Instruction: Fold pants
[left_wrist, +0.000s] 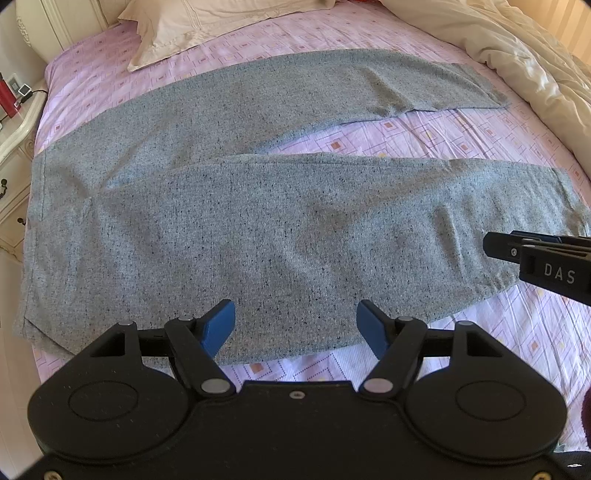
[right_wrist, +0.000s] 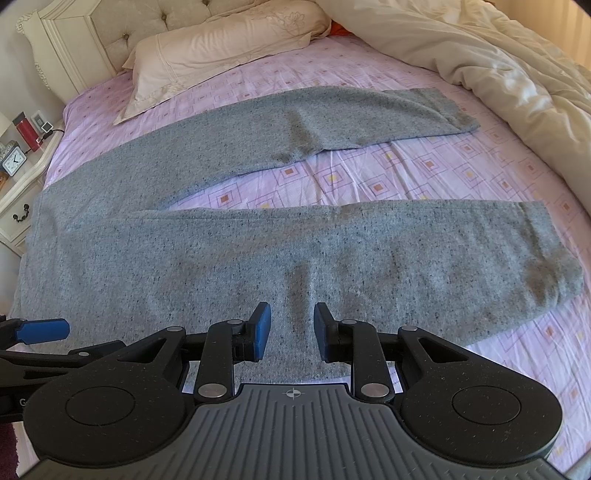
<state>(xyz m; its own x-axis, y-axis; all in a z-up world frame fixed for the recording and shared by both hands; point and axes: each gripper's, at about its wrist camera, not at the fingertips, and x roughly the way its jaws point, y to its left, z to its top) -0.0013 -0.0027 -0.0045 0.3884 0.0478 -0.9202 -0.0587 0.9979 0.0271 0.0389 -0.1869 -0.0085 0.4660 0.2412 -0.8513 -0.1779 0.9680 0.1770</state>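
Grey speckled pants (left_wrist: 258, 229) lie flat on the bed, waistband at the left, two legs spread to the right with a gap of sheet between them. They also show in the right wrist view (right_wrist: 258, 258). My left gripper (left_wrist: 295, 325) is open and empty above the near leg's front edge. My right gripper (right_wrist: 291, 332) is open and empty above the same leg, further right. The right gripper also shows at the right edge of the left wrist view (left_wrist: 491, 245). A blue left fingertip (right_wrist: 44, 329) shows at the left of the right wrist view.
The pink patterned sheet (left_wrist: 461, 136) covers the bed. A cream pillow (right_wrist: 221, 48) lies at the head. A cream duvet (right_wrist: 498, 74) is bunched at the right. A white nightstand (right_wrist: 22, 192) at the left holds a clock and a red bottle (right_wrist: 26, 133).
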